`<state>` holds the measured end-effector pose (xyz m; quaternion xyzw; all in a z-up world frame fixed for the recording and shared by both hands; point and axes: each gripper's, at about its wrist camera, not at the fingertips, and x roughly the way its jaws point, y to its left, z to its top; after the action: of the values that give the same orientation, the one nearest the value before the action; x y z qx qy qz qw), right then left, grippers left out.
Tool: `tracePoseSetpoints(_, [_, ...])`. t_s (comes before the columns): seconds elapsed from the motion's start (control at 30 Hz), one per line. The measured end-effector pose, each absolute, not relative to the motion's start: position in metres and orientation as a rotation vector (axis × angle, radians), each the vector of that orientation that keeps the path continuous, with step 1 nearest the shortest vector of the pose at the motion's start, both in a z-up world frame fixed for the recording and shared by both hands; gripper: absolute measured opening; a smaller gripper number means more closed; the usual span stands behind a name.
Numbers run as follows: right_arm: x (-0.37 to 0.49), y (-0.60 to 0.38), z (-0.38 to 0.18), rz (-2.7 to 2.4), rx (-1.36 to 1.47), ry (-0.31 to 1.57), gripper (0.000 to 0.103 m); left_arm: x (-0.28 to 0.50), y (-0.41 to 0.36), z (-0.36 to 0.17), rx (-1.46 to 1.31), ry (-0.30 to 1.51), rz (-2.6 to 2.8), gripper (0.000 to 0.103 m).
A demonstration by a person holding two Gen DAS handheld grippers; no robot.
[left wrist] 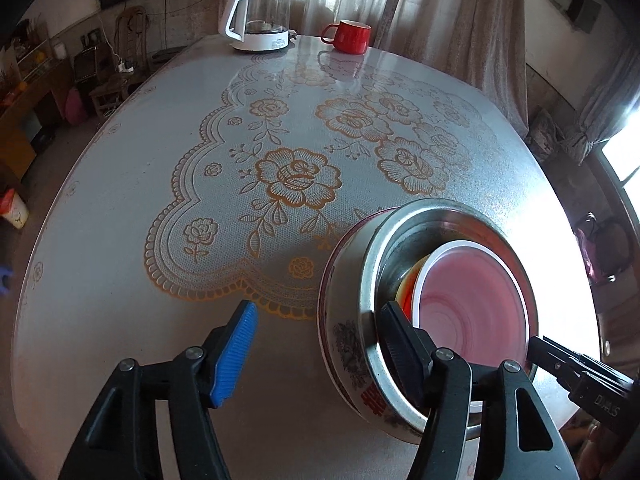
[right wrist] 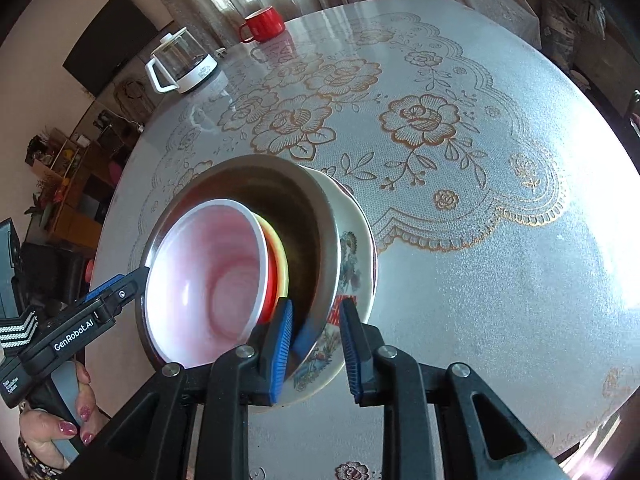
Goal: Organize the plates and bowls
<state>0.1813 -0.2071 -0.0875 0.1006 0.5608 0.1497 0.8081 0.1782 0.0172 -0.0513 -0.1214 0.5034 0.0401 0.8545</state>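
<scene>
A nested stack of bowls stands on the table. A flower-printed bowl (left wrist: 348, 344) (right wrist: 354, 252) is at the bottom, with a steel bowl (left wrist: 372, 276) (right wrist: 304, 216) in it. Inside the steel bowl sit a yellow-and-red bowl (left wrist: 406, 286) (right wrist: 280, 264) and a pink bowl with a white rim (left wrist: 472, 308) (right wrist: 208, 280). My left gripper (left wrist: 320, 340) (right wrist: 132, 280) is open wide at the stack's left rim; one finger is inside the steel bowl, the other well clear outside. My right gripper (right wrist: 316, 344) (left wrist: 540, 344) straddles the opposite rim, and its pads seem slightly off the walls.
A glass kettle on a white base (left wrist: 260, 20) (right wrist: 180, 64) and a red mug (left wrist: 350, 36) (right wrist: 264, 24) stand at the far edge of the round table (left wrist: 120, 240). A person's hand (right wrist: 60, 428) holds the left gripper's handle. The stack sits close to the table's near edge.
</scene>
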Motion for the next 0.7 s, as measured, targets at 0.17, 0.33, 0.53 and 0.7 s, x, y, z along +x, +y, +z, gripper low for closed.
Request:
tracePoseSetpoints(0.17, [0.175, -0.212, -0.086, 0.357, 0.233, 1.191, 0.024, 0.166, 0.007, -0.047, -0.208, 1.033, 0.091, 0.067])
tracePoseSetpoints(0.33, [0.15, -0.211, -0.076, 0.325, 0.19, 1.139, 0.028, 0.144, 0.001, -0.03, -0.121, 0.951, 0.056, 0.087])
tracePoseSetpoints(0.53, [0.103, -0.183, -0.06, 0.281, 0.088, 1.026, 0.042, 0.105, -0.002, -0.015, 0.05, 0.863, 0.074, 0.103])
tracePoseSetpoints(0.7, [0.064, -0.153, -0.057, 0.225, 0.02, 0.937, 0.063, 0.077, -0.011, -0.027, 0.195, 0.859, 0.09, 0.102])
